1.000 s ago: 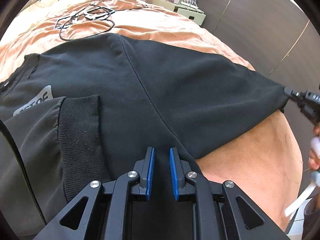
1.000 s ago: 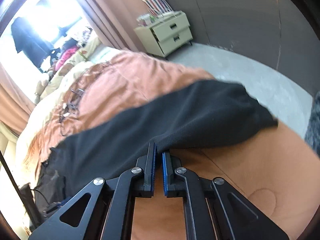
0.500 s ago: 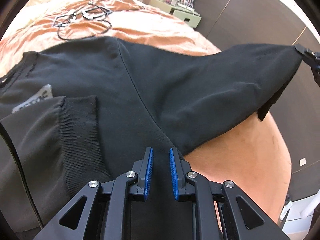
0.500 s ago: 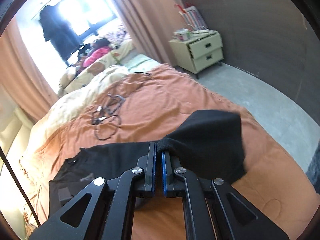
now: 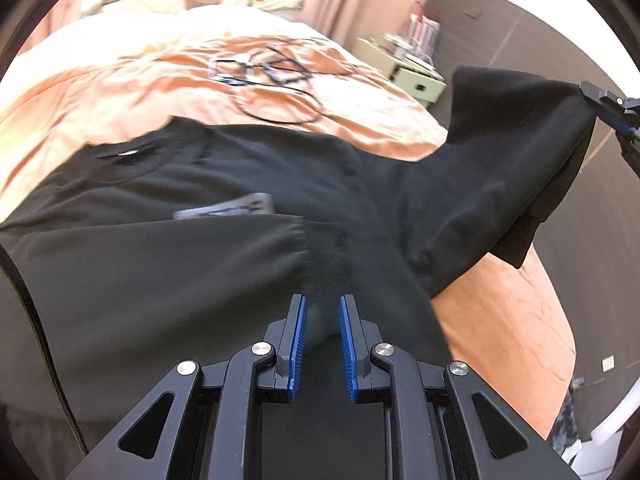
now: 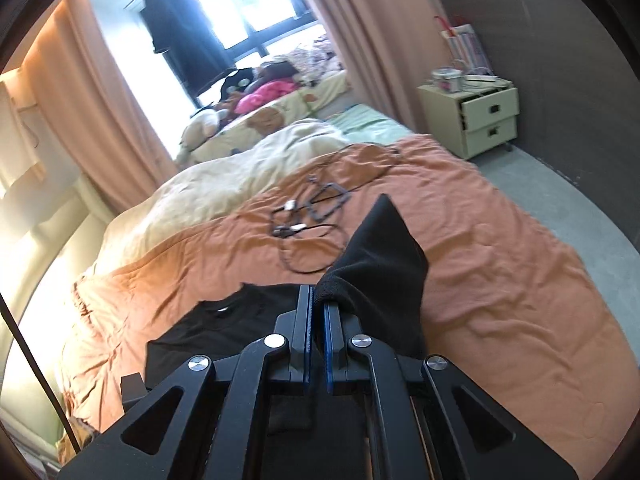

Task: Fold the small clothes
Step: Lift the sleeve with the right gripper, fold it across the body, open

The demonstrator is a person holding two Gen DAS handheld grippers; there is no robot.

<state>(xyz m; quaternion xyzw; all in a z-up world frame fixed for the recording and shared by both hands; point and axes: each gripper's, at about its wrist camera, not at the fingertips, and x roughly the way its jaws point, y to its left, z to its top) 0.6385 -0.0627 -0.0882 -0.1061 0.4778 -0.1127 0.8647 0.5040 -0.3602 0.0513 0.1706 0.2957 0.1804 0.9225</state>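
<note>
A black sweatshirt (image 5: 224, 168) lies on the orange bedspread (image 5: 120, 80), one sleeve folded across it so that the ribbed cuff (image 5: 324, 252) is just ahead of my left gripper (image 5: 323, 300). That gripper is shut on a bunch of the black fabric at the near hem. The right gripper (image 5: 612, 108) shows at the far right of the left wrist view, holding the other hem corner up in the air. In the right wrist view my right gripper (image 6: 318, 298) is shut on that raised corner (image 6: 384, 264), and the sweatshirt's collar end (image 6: 224, 320) lies flat below.
Black cables (image 6: 312, 216) lie on the bedspread beyond the sweatshirt. A cream duvet (image 6: 224, 188) and piled pillows lie farther back by the window. A cream nightstand (image 6: 484, 120) stands on the grey floor (image 6: 560, 200) to the right of the bed.
Both grippers have risen and moved toward the collar, taking the hem with them. The right corner has left the bed and now hangs high in the air.
</note>
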